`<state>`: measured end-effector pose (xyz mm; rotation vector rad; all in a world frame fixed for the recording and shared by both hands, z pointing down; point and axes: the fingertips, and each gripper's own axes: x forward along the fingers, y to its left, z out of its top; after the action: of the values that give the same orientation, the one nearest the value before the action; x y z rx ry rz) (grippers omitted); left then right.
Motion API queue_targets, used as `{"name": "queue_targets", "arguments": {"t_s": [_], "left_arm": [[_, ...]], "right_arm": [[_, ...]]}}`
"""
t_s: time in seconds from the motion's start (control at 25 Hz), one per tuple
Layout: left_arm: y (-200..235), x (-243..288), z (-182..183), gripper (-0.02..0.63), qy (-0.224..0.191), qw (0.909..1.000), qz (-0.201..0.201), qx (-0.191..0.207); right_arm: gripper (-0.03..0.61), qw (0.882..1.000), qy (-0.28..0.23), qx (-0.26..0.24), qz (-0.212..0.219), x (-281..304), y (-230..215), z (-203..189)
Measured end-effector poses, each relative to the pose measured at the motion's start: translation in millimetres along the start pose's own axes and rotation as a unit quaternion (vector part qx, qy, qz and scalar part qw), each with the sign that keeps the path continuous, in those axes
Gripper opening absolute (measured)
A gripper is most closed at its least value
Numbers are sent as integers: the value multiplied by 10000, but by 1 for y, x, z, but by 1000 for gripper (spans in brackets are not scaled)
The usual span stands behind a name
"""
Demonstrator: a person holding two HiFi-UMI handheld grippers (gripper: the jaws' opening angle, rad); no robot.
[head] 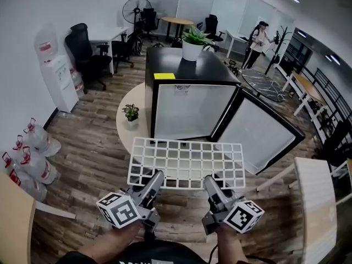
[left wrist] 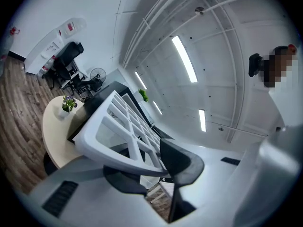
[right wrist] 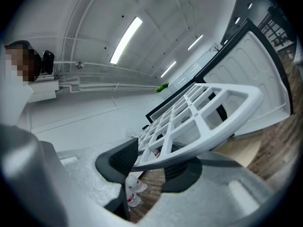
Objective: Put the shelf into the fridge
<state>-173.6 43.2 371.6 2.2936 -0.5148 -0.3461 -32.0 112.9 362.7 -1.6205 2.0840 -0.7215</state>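
A white grid shelf (head: 187, 161) hangs level in front of the black mini fridge (head: 187, 73), just short of its opening. The fridge door (head: 264, 133) stands swung open to the right and the pale inside shows. My left gripper (head: 155, 176) is shut on the shelf's near edge at the left, and my right gripper (head: 212, 181) is shut on the same edge at the right. In the left gripper view the shelf (left wrist: 118, 122) rim runs between the dark pads of the left gripper (left wrist: 151, 167). The right gripper view shows the shelf (right wrist: 208, 112) clamped the same way by the right gripper (right wrist: 154, 164).
A potted plant (head: 193, 42) and a yellow note (head: 164, 76) sit on the fridge top. A small plant (head: 131, 113) stands on the round table (head: 129, 136) left of the fridge. Water bottles (head: 33, 158) and a dispenser (head: 58, 76) line the left wall. A person (head: 257, 43) stands far back.
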Motion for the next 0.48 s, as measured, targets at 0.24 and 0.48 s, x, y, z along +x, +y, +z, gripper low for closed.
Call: {"name": "queue_targets", "arguments": {"t_s": [0.24, 0.48], "left_arm": [[24, 14, 13, 101, 17, 9999, -81, -69], [40, 37, 11, 101, 33, 9998, -8, -201]], "right_arm": [[144, 10000, 24, 38, -78, 28, -10, 0], [146, 9998, 103, 109, -118, 45, -36, 5]]}}
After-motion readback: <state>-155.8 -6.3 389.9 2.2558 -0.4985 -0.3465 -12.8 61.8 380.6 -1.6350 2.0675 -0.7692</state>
